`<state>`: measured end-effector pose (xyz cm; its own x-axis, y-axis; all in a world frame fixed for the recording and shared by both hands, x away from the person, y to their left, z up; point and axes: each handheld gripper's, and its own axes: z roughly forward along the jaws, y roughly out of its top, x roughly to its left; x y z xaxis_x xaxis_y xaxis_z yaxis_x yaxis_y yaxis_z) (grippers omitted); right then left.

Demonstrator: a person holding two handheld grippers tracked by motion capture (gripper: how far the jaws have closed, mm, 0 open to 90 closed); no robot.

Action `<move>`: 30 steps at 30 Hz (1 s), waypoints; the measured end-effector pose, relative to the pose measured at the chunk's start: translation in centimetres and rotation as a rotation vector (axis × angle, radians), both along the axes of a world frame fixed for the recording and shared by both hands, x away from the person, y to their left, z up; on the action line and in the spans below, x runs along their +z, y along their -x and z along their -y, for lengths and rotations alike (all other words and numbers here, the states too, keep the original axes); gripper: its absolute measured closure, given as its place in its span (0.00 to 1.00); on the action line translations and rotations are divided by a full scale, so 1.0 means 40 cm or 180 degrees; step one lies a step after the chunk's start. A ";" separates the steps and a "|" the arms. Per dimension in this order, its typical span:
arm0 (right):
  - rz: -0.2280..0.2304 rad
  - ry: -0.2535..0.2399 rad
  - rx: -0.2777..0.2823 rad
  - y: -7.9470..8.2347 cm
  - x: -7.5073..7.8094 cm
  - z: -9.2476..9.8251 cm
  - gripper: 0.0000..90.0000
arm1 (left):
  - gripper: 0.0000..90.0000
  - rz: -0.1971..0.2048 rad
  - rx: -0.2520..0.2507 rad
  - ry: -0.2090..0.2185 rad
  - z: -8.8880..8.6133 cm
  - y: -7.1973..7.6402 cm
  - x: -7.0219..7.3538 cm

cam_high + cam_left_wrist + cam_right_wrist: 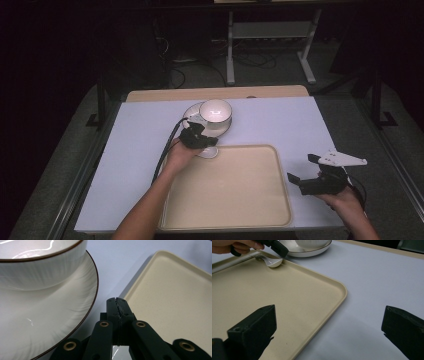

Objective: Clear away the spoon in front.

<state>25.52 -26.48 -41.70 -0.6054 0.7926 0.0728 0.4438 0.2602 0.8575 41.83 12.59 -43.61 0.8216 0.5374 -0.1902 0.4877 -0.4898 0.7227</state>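
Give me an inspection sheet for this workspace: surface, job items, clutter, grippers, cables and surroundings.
Surface: pale lilac-white sheet over a wooden table, its wood edge showing at the far side.
Job's things: white spoon lying over the far left rim of the beige tray; white bowl standing on a brown-rimmed plate just beyond the tray.
Clutter: nothing seen.
Grippers: left gripper shut, jaws pressed together at the spoon's handle end; whether it pinches the spoon cannot be told. Right gripper open and empty, beside the tray's right edge.
Cables: black cable trailing from the left gripper across the sheet.
Surroundings: dark room; metal stand legs and loose floor wires behind the table.
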 end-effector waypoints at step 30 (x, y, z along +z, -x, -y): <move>0.0006 0.0013 0.0006 0.000 0.000 -0.005 0.00 | 1.00 -0.0329 -0.0160 -0.0155 -0.047 0.106 -0.014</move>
<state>25.50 -26.27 -41.68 -0.6071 0.7917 0.0683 0.4416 0.2647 0.8573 37.59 14.49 -44.16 0.8250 0.5069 -0.2500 0.5325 -0.5488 0.6444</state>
